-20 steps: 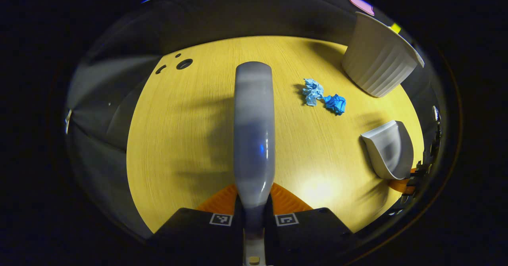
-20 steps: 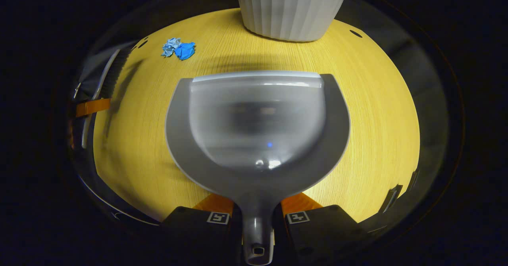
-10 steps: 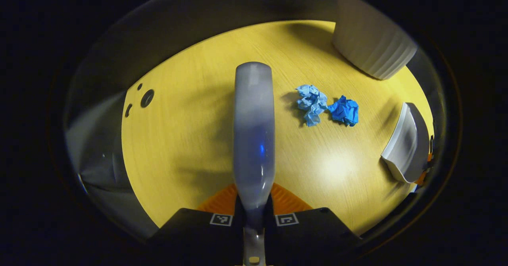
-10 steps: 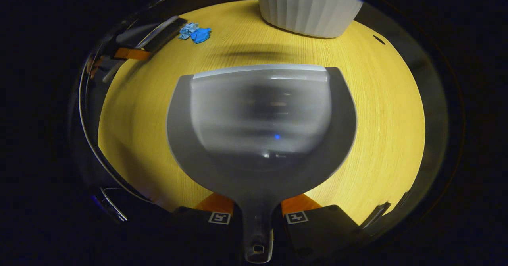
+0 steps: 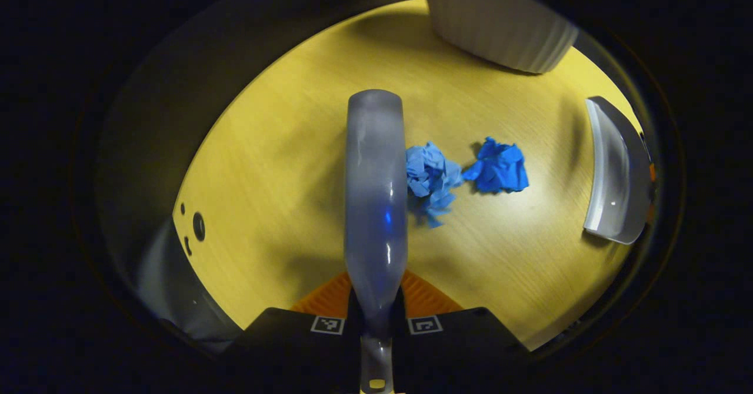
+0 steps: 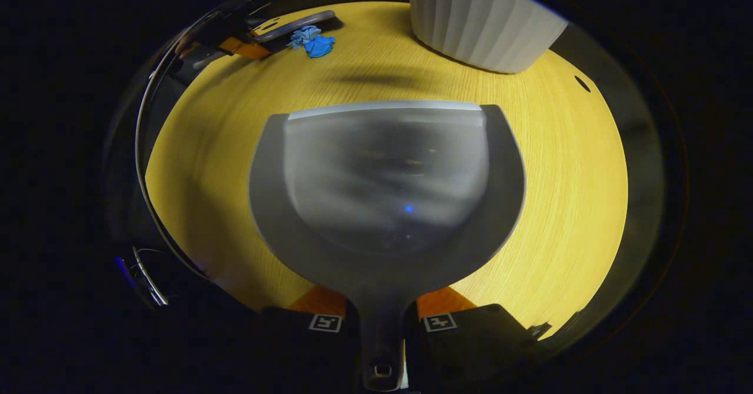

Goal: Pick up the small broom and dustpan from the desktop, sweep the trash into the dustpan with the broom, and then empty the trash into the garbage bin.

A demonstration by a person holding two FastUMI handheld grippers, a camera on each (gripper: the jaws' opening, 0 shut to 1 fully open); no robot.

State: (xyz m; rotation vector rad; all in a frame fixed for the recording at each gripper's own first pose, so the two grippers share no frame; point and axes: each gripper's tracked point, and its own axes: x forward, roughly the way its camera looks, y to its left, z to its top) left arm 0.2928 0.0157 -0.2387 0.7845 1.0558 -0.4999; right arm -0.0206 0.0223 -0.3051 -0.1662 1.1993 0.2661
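Left claw (image 5: 376,314) clenched on the broom (image 5: 375,194) handle; broom head over the desk (image 5: 276,164), its right edge just beside the light-blue paper wad (image 5: 430,179). Darker blue wad (image 5: 499,166) next to it. Right claw (image 6: 382,317) grasping the dustpan (image 6: 385,188) by its handle, pan clear of trash, mouth toward the ribbed white bin (image 6: 482,20). Wads (image 6: 312,41) well apart from the pan, far left.

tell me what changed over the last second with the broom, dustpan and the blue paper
The left gripper carried the broom toward the trash until its head drew right beside the light blue paper wad. The right gripper shifted the dustpan slightly. Nothing was grasped or released. The two wads, including the dark blue paper wad, stayed on the desktop; the garbage bin stayed upright.
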